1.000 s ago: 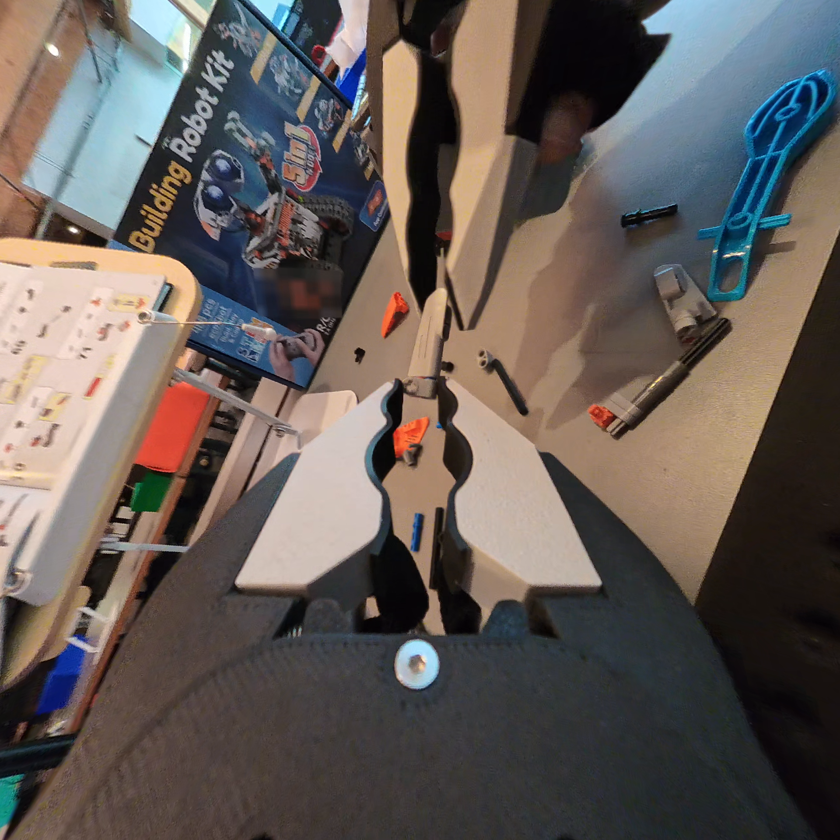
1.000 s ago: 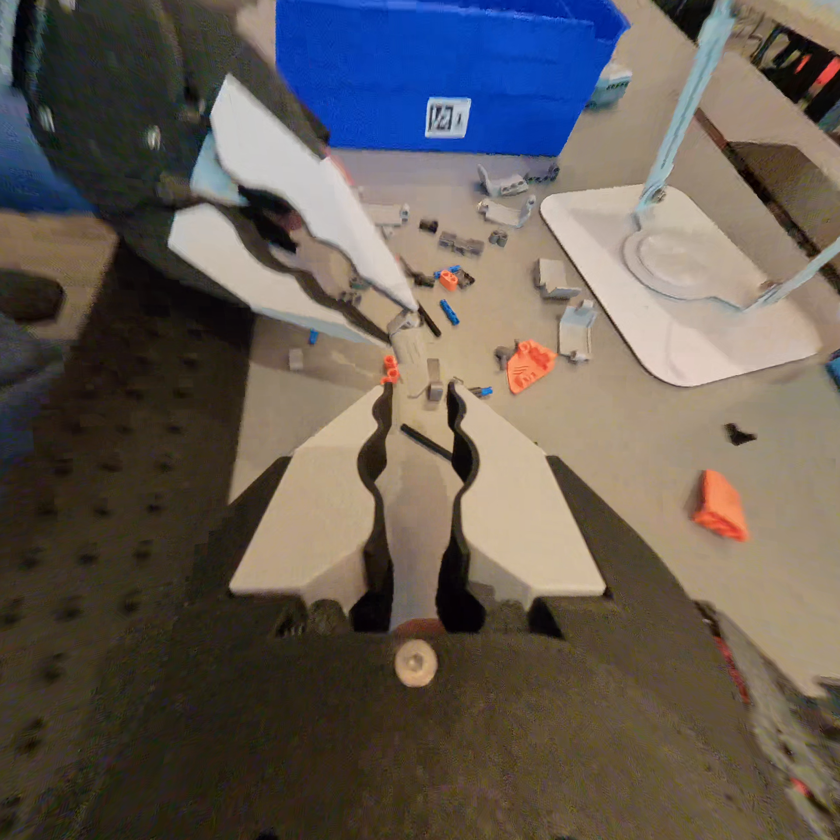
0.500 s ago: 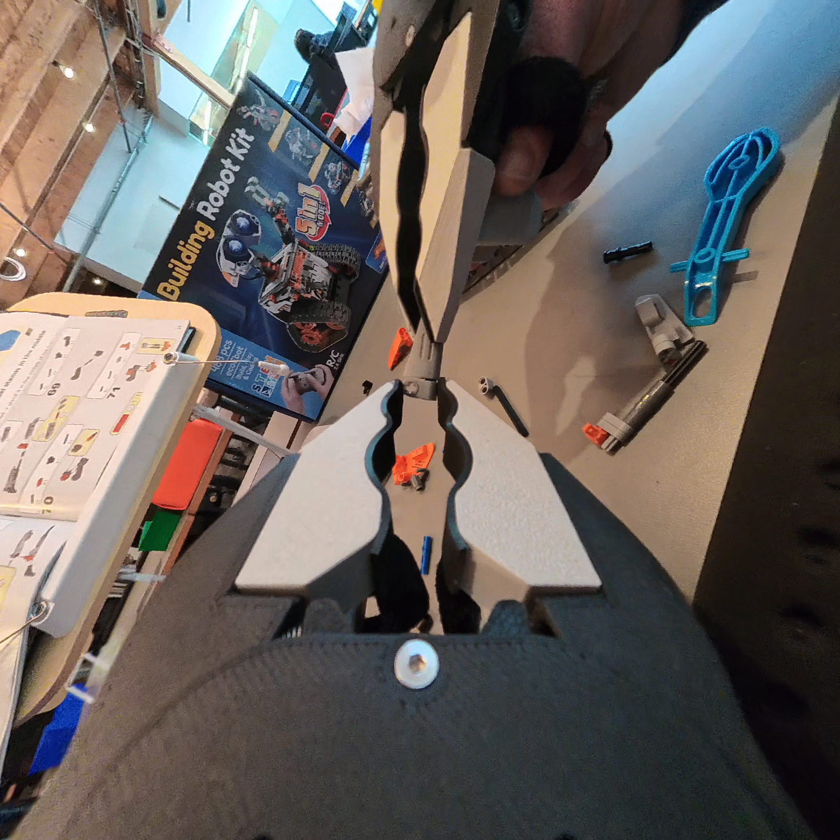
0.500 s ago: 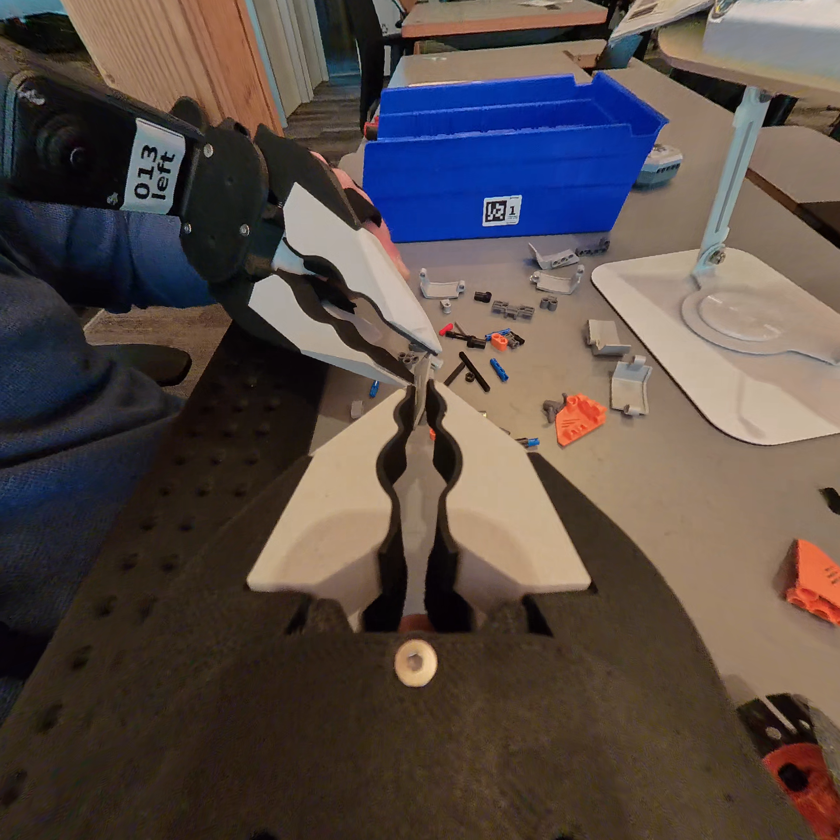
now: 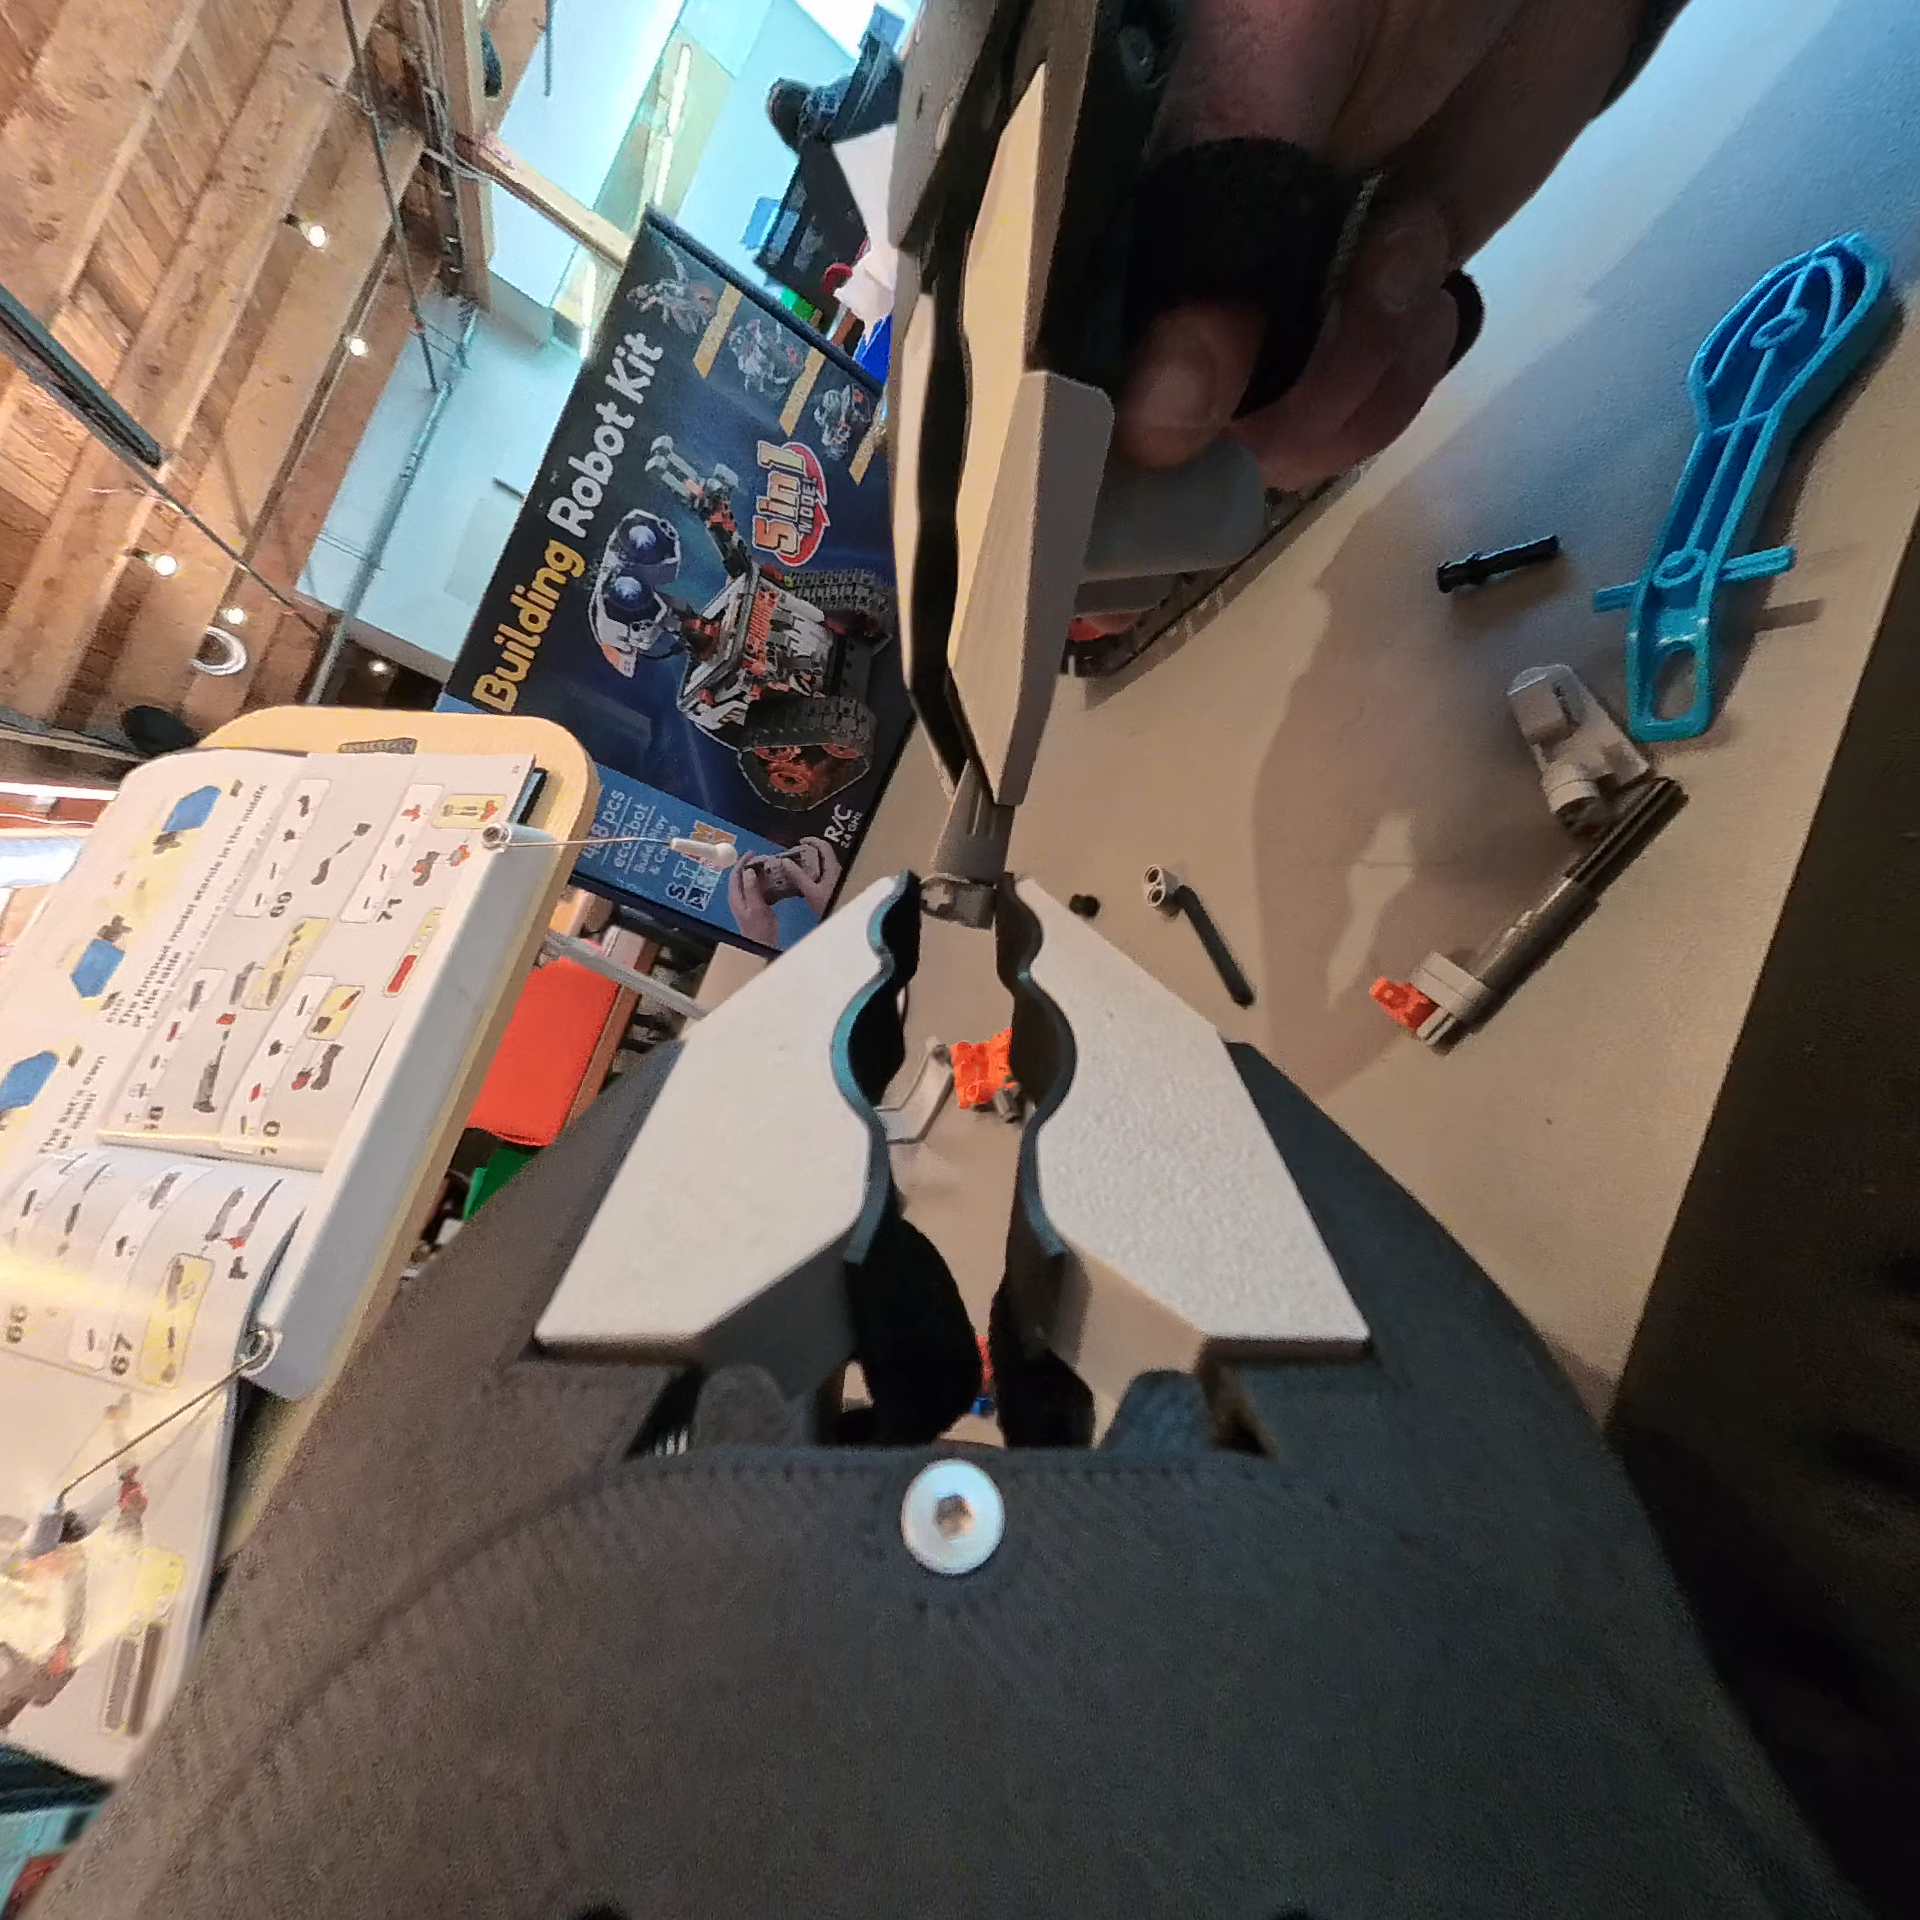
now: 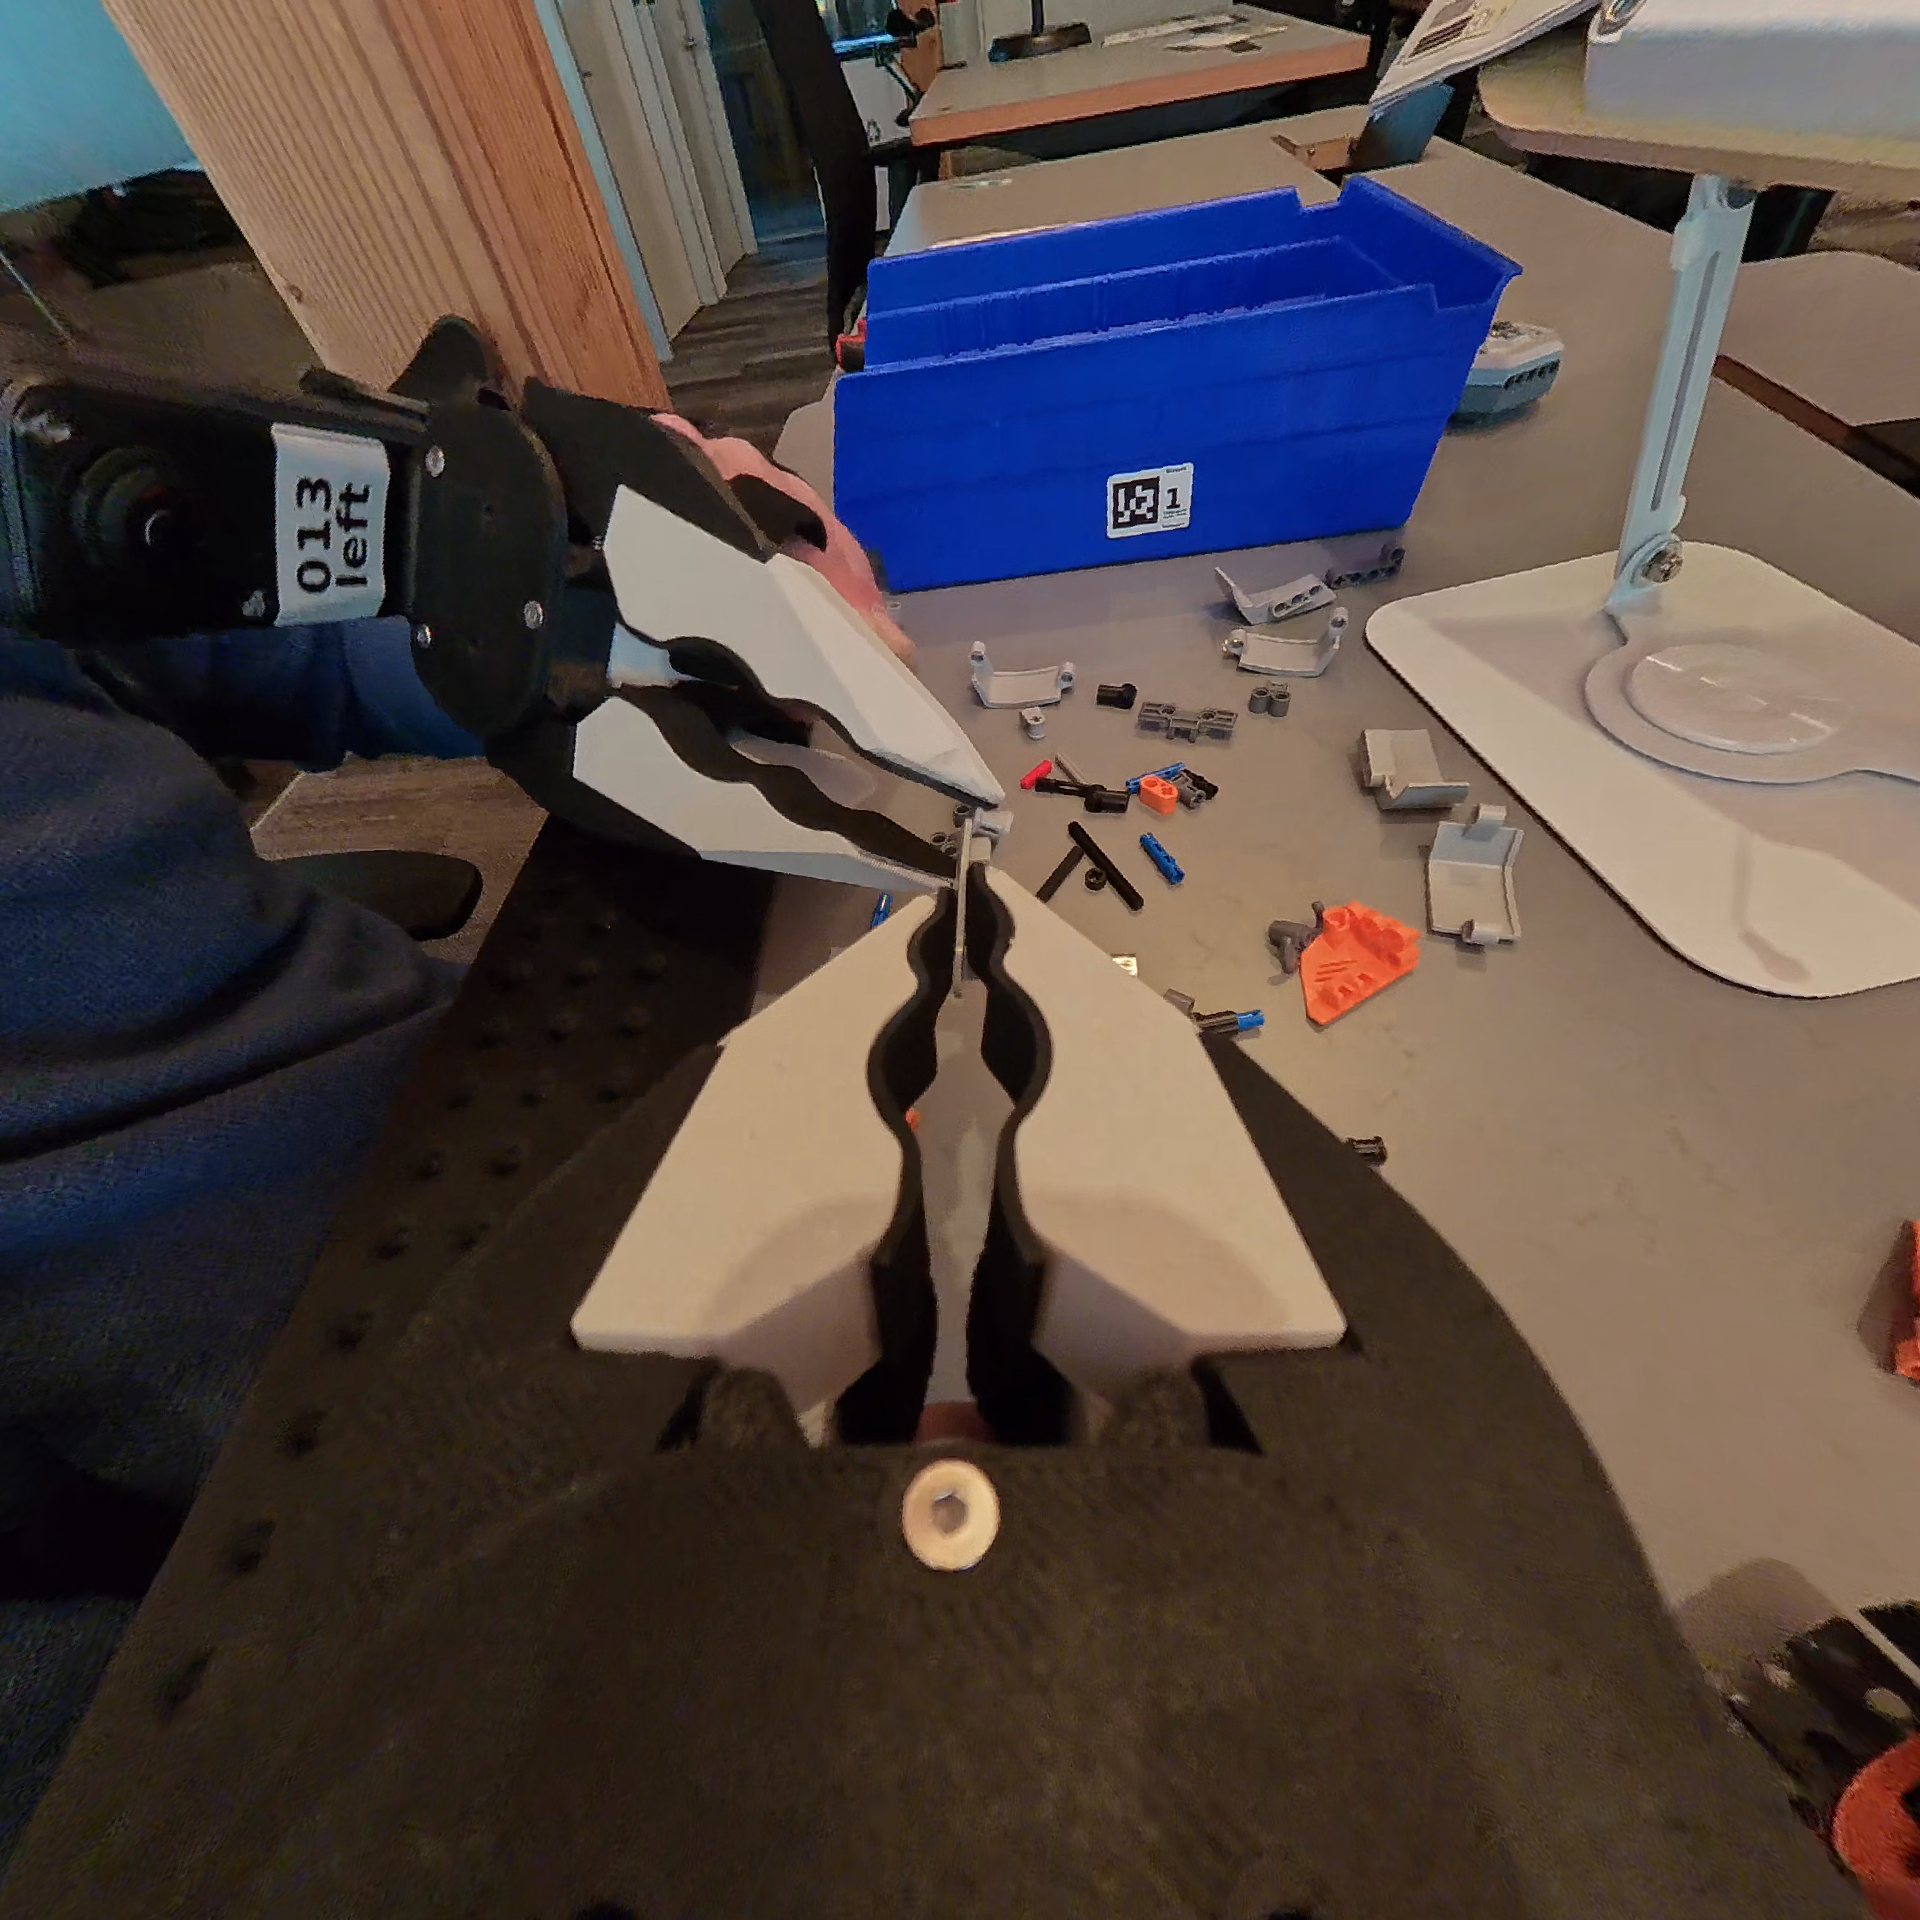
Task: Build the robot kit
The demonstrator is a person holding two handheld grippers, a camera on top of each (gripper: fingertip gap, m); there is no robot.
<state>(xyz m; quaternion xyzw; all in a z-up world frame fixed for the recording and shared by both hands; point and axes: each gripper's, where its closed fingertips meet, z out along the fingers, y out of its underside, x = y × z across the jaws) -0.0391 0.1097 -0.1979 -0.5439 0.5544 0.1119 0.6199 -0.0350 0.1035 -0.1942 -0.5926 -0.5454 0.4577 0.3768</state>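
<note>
1. Left gripper (image 5: pixel 961 902): fingertips pinched on the end of a small grey connector piece (image 5: pixel 958 900); the gap behind the tips is wide only because of the scalloped inner profile. In the right wrist view this gripper (image 6: pixel 961 831) enters from 9 o'clock, held by a person's hand (image 6: pixel 800 540).
2. Right gripper (image 6: pixel 964 914): fingers drawn narrow onto a thin grey beam (image 6: pixel 964 935), seen edge-on between the tips. In the left wrist view it (image 5: pixel 987 790) descends from 12 o'clock, and the beam (image 5: pixel 971 831) meets the connector tip to tip.
3. Location: both parts are held in the air above the grey table (image 6: pixel 1558 1195), at the centre of each view, just where the two pairs of tips converge.
4. Handling (judgement): the parts look like rigid, very light moulded plastic, smooth enough to pivot or slip in a tip grip. Hold is best taken on the flat faces, close to the joint.
5. Surroundings: loose plastic parts (image 6: pixel 1153 795) at 1 o'clock, an orange panel (image 6: pixel 1356 961) at 3 o'clock, a blue bin (image 6: pixel 1164 395) at 12 o'clock, a white stand base (image 6: pixel 1662 769) at 2 o'clock, a blue lever tool (image 5: pixel 1745 457) at 2 o'clock in the left view.
</note>
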